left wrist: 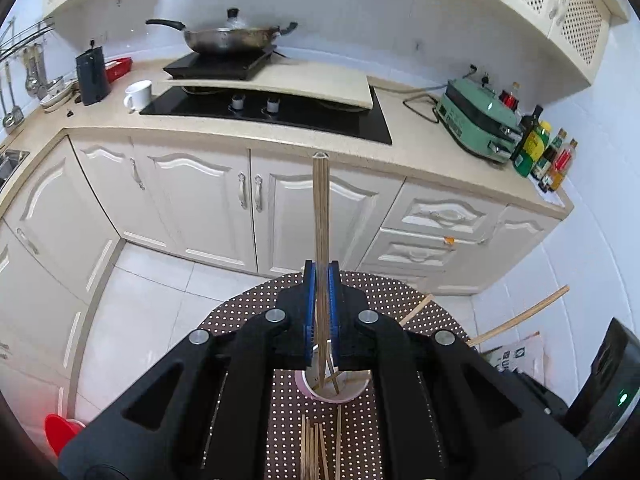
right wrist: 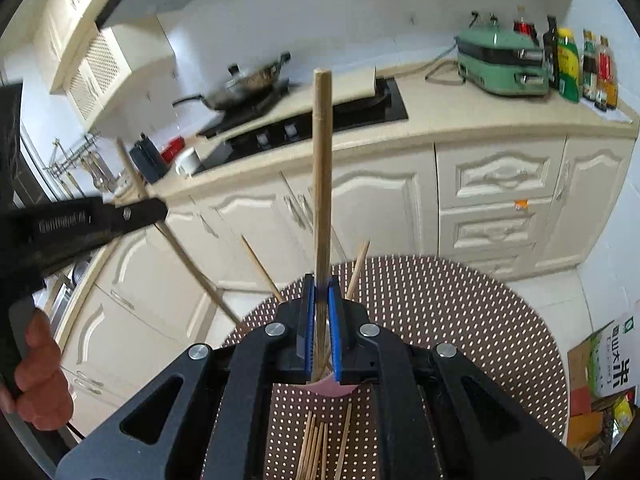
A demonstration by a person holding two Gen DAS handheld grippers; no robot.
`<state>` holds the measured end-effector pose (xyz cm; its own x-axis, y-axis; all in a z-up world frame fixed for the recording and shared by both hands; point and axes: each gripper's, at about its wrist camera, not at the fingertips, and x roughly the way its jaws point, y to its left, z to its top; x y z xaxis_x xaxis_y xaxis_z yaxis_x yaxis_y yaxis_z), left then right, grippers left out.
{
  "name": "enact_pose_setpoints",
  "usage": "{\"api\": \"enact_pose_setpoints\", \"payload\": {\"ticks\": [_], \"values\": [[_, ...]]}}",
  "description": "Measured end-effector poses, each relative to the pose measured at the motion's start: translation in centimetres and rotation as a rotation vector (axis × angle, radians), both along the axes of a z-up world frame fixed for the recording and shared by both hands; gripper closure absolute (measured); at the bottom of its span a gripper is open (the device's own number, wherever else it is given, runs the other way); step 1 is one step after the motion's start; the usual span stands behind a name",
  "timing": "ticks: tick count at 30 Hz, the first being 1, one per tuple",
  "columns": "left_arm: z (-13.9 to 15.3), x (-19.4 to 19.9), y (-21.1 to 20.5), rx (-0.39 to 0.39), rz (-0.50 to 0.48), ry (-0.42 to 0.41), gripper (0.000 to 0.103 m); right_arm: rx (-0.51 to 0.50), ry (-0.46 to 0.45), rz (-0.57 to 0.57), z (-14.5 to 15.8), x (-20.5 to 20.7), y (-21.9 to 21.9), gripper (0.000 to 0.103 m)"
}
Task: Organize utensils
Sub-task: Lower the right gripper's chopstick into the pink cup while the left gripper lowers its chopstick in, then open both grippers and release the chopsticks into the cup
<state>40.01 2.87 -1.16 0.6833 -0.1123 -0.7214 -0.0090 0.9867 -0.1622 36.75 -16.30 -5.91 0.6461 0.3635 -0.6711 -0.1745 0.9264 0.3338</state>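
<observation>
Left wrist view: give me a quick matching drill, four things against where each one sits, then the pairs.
Things:
1. wok
2. white mug
3. green electric grill
4. loose chopsticks

Places:
A. on the dotted table mat in front of the cup
B. counter, right of the hob, beside the sauce bottles
C. on the black portable cooker at the back
D. counter, left of the hob, near the dark kettle

Pairs: 1-C, 2-D, 3-B, 4-A

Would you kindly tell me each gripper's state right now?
Left gripper: shut on a thin wooden chopstick.
Right gripper: shut on a thicker wooden chopstick.
</observation>
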Motion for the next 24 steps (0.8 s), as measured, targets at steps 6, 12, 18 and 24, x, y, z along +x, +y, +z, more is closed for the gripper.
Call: {"api": "enact_pose_setpoints", "payload": {"ticks": [6, 12, 18, 24], "values": [[-3.5, 1.8, -0.5, 0.016, -0.029, 0.08, 0.097, -0.018, 0.078, 0.011, -2.4, 1.1, 1.0, 0.098], [-7.7, 3.1, -0.6, 0.006, -0.05, 0.18, 0.096, -0.017, 0.139, -0.001, -3.9, 2.0, 1.2, 0.094], [-9.6, 3.0, -0.4, -0.019, -0.098, 0.181, 0.096, -0.019, 0.168, -0.01, -4.3, 2.3, 0.9, 0.089], [-9.9, 2.2, 0.1, -0.009, -0.123, 0.192, 0.083, -0.034, 0.155, -0.032, -3.7, 1.8, 0.2, 0.062]]}}
